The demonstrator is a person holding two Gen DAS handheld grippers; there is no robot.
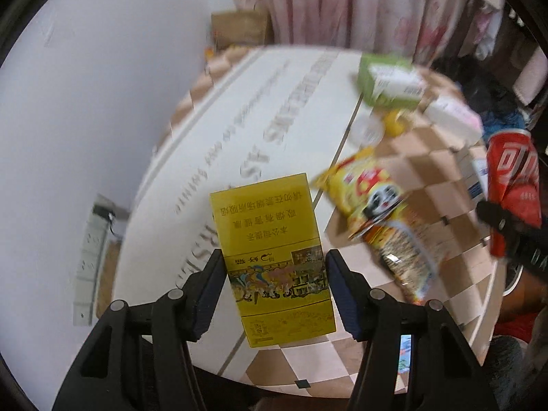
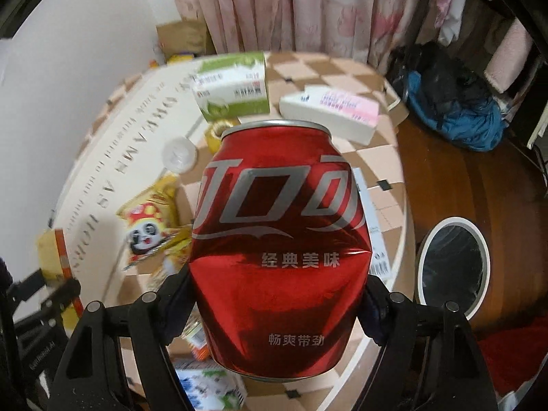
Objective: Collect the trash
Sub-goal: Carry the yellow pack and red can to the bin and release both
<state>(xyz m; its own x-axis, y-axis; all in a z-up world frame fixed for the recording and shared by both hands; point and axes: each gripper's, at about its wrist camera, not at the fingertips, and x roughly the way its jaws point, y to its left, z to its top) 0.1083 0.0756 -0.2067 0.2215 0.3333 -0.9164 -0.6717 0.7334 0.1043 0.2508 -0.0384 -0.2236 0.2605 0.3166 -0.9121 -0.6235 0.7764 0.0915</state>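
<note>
Red dented aluminium drink can [image 2: 279, 257] sits clamped in the right hand-held gripper [image 2: 277, 304], raised above the checkered surface [image 2: 373, 157]. Left hand-held gripper [image 1: 274, 291] squeezes a yellow rectangular cigarette carton [image 1: 274, 257] over that surface.

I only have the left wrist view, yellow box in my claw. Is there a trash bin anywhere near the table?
Observer: Yes. A white-rimmed bin sits on the floor beside the table, to the right.
Operator: Is it open?
Observer: It has no lid on; a dark liner shows inside.
Operator: How's the red can?
Observer: The right claw grips the red can by its sides, which are dented inward.
</note>
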